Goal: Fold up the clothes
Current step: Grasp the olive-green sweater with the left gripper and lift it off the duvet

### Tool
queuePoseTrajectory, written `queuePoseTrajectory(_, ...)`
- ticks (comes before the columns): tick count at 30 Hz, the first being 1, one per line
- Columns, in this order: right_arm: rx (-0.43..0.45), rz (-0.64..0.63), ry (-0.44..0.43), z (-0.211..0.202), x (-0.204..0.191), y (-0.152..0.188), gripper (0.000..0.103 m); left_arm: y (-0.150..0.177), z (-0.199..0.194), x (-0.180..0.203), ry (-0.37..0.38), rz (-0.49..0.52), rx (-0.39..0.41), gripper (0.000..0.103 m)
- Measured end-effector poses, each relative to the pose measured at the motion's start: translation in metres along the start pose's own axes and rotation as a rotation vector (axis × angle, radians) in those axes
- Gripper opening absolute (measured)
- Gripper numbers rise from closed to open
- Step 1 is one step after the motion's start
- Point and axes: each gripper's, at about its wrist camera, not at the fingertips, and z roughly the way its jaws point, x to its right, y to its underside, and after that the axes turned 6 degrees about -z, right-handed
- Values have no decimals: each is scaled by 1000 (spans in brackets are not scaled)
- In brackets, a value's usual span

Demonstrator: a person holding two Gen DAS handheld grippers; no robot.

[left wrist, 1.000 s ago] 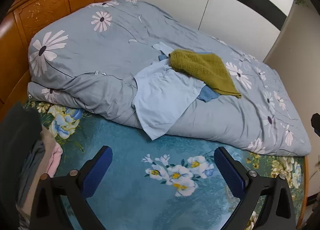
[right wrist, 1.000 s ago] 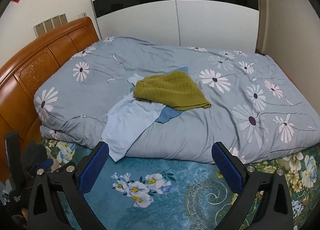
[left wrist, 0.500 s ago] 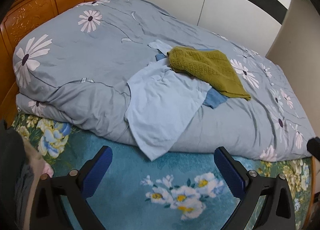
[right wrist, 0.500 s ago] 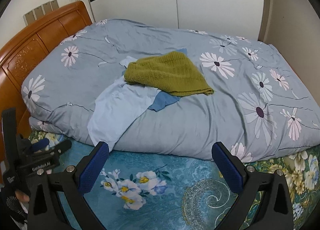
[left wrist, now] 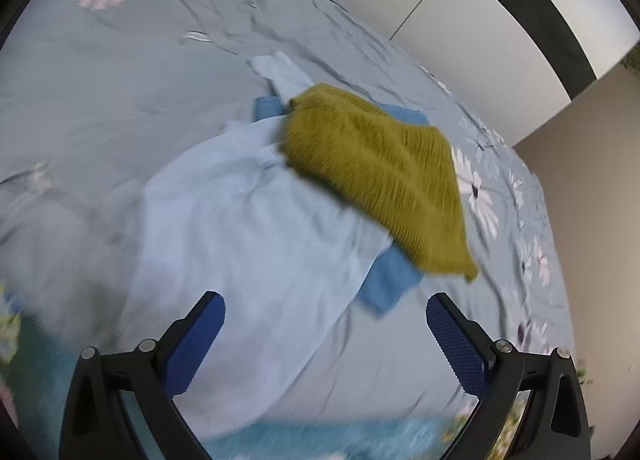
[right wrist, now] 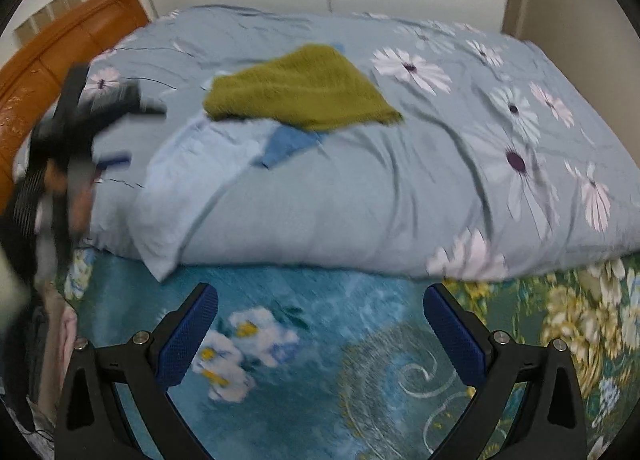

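Observation:
A pile of clothes lies on the grey flowered quilt (left wrist: 120,71): a pale blue garment (left wrist: 248,227) hangs down the quilt's front, an olive knitted garment (left wrist: 376,171) lies on top, and a darker blue piece (left wrist: 392,280) shows under it. My left gripper (left wrist: 324,324) is open, close above the pale blue garment, touching nothing. It also shows blurred in the right wrist view (right wrist: 92,115), left of the pile. My right gripper (right wrist: 320,320) is open and empty over the teal flowered sheet (right wrist: 320,340), short of the quilt (right wrist: 440,163). The olive garment (right wrist: 300,91) and pale blue garment (right wrist: 180,187) lie ahead, left.
An orange wooden headboard (right wrist: 52,47) stands at the left. White wardrobe doors (left wrist: 460,31) with a black band stand behind the bed. More clothes (right wrist: 60,336) lie at the sheet's left edge.
My left gripper has moved forward and up over the quilt, close to the pale blue garment. My right gripper has moved forward a little. Both stay open.

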Motion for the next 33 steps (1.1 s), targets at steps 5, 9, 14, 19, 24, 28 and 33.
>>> queuePoseTrajectory(5, -47, 59, 35, 7, 32, 24, 103, -49, 59, 21, 21, -51, -15, 99)
queuePoseTrajectory(9, -63, 95, 49, 8, 52, 36, 103, -73, 102, 25, 16, -139, -36, 96)
queuePoseTrajectory(14, -66, 127, 62, 4, 67, 46, 103, -86, 141, 27, -13, -181, -55, 78)
queuePoseTrajectory(19, -65, 130, 66, 3, 76, 55, 103, -98, 141, 29, -53, -207, -28, 18)
queuePoseTrajectory(24, -66, 168, 57, -2, 84, 62, 103, -100, 101, 58, 88, -128, 19, 14)
queuePoseTrajectory(28, -47, 186, 46, -14, 85, 60, 103, -97, 51, 90, 269, -56, 65, 13)
queuePoseTrajectory(33, 17, 175, 32, -46, 80, 46, 103, -79, -33, 125, 473, 5, 122, 13)
